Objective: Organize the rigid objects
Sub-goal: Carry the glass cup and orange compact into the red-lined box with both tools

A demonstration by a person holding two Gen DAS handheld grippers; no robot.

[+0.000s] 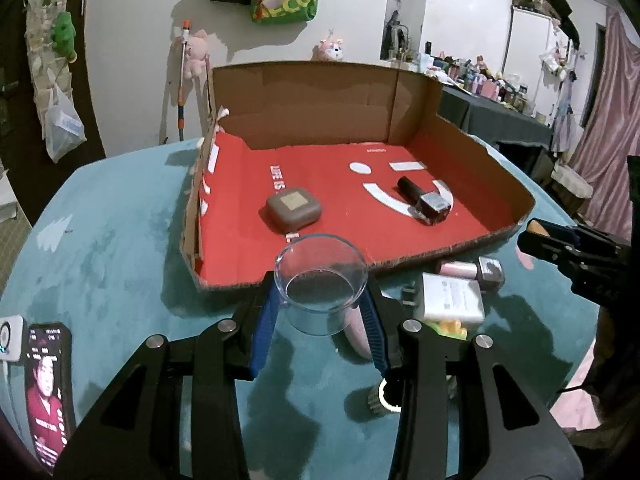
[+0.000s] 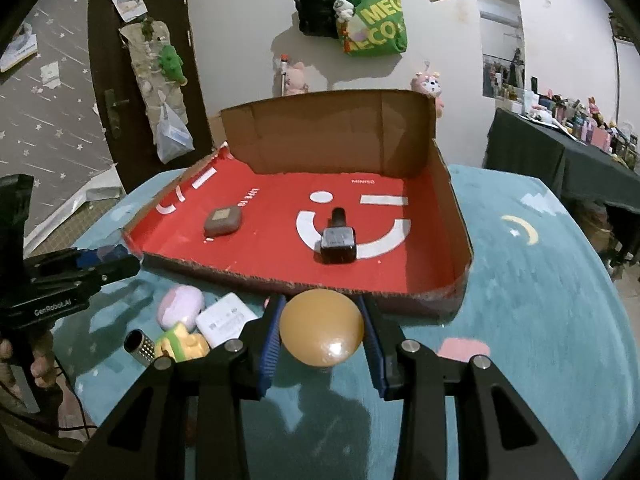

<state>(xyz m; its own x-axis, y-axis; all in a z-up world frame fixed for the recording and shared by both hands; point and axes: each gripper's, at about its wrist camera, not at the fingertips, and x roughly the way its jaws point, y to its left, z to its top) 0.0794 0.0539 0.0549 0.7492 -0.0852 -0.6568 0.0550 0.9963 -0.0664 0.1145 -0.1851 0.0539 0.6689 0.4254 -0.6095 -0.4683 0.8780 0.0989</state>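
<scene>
Glass cup (image 1: 321, 280), clear and round, pinched between the left gripper (image 1: 320, 300) fingers; brown ball (image 2: 322, 330) pinched between the right gripper (image 2: 322, 332) fingers, both just short of the red-floored box (image 2: 400, 276). Smooth curved sides could slip loose.

Both grippers: black angular frames, silver round screws, blue ribbed pads (image 2: 270, 344). White "GenRobot.AI" lettering ran along the left gripper (image 2: 108, 264) side.

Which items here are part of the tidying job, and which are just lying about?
Job: clear cup in left tongs; brown ball in right tongs; cardboard tray; brown case; dark bottle; white charger.

Lying about: phone; green bag.
</scene>
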